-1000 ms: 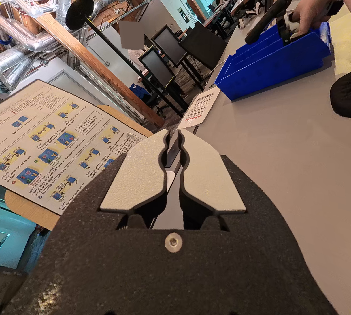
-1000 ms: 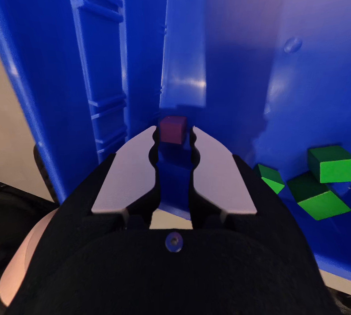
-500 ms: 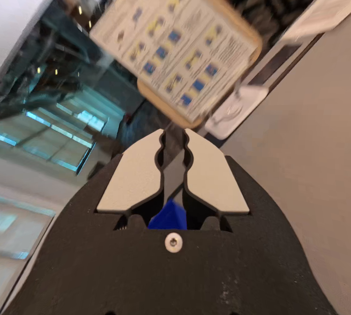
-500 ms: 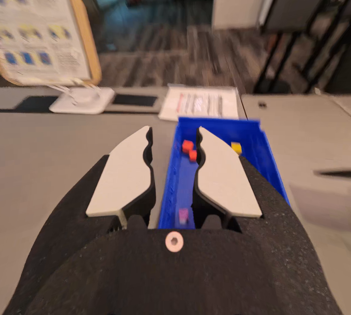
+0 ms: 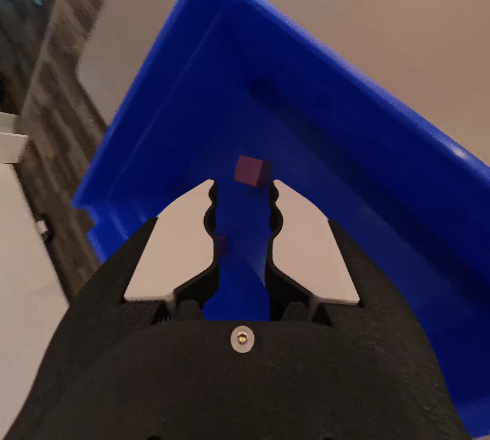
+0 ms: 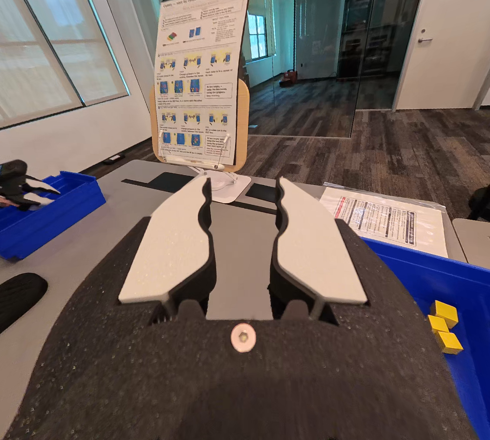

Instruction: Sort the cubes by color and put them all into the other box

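Note:
In the left wrist view my left gripper [image 5: 242,184] is open and empty, and points down into a blue box [image 5: 344,114]. A purple cube [image 5: 252,170] lies on the box floor just past the fingertips. A second purple cube [image 5: 222,244] is partly hidden behind the left finger. In the right wrist view my right gripper [image 6: 244,180] is open and empty above the grey table [image 6: 127,218]. Three yellow cubes [image 6: 445,326] lie in a second blue box [image 6: 413,271] at the lower right. The left gripper [image 6: 49,198] shows over the far-left blue box [image 6: 66,212].
An instruction sheet on a wooden stand [image 6: 201,82] stands at the table's far edge. A laminated paper [image 6: 384,223] lies to its right. A black pad [image 6: 18,297] sits at the left. Wood floor and glass walls lie beyond.
My right gripper let go of a purple cube, lifted out of its box and now faces the stand. My left gripper swung from the table edge down into a blue box and opened wider.

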{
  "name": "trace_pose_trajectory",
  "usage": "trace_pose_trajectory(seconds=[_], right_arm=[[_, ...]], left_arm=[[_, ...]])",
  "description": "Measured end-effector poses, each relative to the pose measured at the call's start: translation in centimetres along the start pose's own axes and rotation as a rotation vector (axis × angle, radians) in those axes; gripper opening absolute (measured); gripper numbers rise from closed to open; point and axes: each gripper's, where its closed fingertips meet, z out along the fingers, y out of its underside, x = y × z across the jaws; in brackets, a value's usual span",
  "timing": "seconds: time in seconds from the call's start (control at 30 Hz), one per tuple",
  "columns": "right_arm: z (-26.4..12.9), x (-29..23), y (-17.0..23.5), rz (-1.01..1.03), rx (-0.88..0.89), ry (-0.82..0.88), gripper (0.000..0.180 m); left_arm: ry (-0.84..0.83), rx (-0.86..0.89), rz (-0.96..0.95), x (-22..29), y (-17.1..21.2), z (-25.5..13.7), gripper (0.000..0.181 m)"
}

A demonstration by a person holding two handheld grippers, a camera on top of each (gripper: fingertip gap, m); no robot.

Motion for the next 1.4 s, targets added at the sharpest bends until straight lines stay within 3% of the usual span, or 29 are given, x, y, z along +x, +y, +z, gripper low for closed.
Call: trace_pose_trajectory(seconds=[0.1,0.3,0.4,0.5,0.67,0.77,0.87,1.03,1.2,1.4], right_arm=[[0.2,-0.1,0.2,0.018,-0.002,-0.007,0.046],[0.4,-0.4,0.2,0.030,-0.006,-0.017,0.045],[0.6,-0.4,0.5,0.037,-0.024,-0.022,0.045],[1.0,-0.3,0.9,0.039,-0.049,-0.028,0.045],[1.3,-0.5,1.6,0.038,-0.081,-0.044,0.045],[1.4,-0.9,1.4,0.032,-0.076,-0.054,0.043],[2.3,-3.2,0.6,0.026,-0.050,-0.139,0.041],[5.5,-11.3,-0.1,-0.014,-0.036,-0.438,0.042],[9.2,-20.9,0.4,0.040,-0.021,-0.697,0.052],[14.6,-25.2,5.4,0.005,-0.152,-0.597,0.054]], left_arm=[[0.070,-0.047,0.000,0.0,0.5,2.4,0.051],[0.137,-0.112,0.005,0.0,1.6,4.8,0.055],[0.162,-0.129,0.000,0.6,1.8,5.6,0.049],[0.134,-0.135,-0.005,0.3,1.6,5.9,0.033],[0.106,-0.099,-0.054,-0.6,0.9,4.4,0.029],[-0.041,0.114,-0.101,-3.4,-3.2,0.5,0.028],[-0.173,0.416,-0.117,-4.4,-10.3,-6.2,0.028],[-0.276,0.818,-0.016,2.1,-21.9,-15.3,0.028],[-0.342,0.994,0.155,11.5,-30.5,-18.6,0.027],[-0.268,1.066,0.324,21.0,-36.1,-18.3,0.027]])
